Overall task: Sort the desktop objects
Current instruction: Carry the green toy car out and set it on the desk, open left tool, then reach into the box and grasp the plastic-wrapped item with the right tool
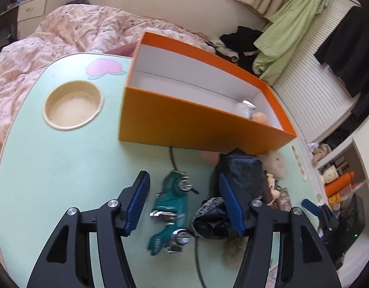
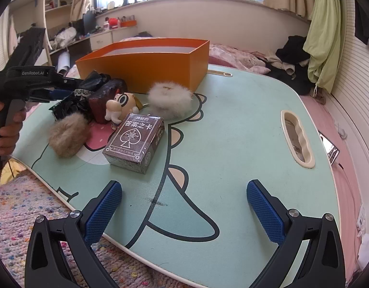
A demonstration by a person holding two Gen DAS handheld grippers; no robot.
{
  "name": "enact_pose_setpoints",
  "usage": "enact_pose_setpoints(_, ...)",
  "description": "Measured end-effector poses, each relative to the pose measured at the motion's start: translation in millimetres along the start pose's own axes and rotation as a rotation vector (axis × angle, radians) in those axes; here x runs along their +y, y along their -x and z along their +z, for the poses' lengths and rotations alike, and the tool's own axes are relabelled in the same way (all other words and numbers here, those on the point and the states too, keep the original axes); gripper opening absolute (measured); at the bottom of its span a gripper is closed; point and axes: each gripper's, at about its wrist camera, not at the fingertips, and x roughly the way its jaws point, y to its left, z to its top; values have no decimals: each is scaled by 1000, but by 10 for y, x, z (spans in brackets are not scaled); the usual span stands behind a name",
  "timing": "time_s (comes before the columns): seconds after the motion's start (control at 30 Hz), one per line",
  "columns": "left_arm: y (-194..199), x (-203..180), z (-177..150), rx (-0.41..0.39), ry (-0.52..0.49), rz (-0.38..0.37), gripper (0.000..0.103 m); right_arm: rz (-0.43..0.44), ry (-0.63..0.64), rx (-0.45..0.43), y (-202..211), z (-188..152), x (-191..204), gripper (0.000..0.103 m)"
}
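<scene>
A: Step? Left gripper [image 1: 183, 207] is wide open, straddling the green toy scooter [image 1: 171, 212] on the mint table [image 1: 64, 168] — looks like a pre-grasp.

B: Right gripper [image 2: 184, 207]?

A: Open too, holding nothing, near table edge, card box [image 2: 136, 141] ahead of it.

B: Next?

A: Probably close on the scooter, lift, carry to the orange box [image 1: 196, 124] just beyond. Black bundle [image 1: 237, 180] touches the right finger; could snag.

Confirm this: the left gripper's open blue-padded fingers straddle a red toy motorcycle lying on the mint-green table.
Wrong colour only. In the left wrist view, the left gripper stands open around a teal-green toy motorcycle with chrome parts, lying on the mint-green table.
</scene>
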Motion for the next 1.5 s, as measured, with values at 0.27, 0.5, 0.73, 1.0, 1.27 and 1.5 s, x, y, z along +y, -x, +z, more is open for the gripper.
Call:
enact_pose_setpoints(0.27,484,-31,-24,-115,-72,7,74,-1,-1,0,3,-6,0,103)
enact_pose_setpoints(0.5,604,-197,-483,-62,-296,129,74,-1,-2,0,4,-8,0,103)
enact_pose_setpoints(0.73,277,-364,-754,53,-352,107,76,-2,-4,-1,6,-13,0,103)
enact_pose_setpoints(1.0,-4,-589,-752,30,-465,195,103,-2,-5,-1,7,-16,-2,103)
enact_pose_setpoints(1.27,-3,-582,-812,0,-467,190,103,-3,-7,-1,9,-19,-2,103)
enact_pose_setpoints(1.5,-4,-576,-813,-1,-465,187,103,-6,-10,20,12,17,8,103)
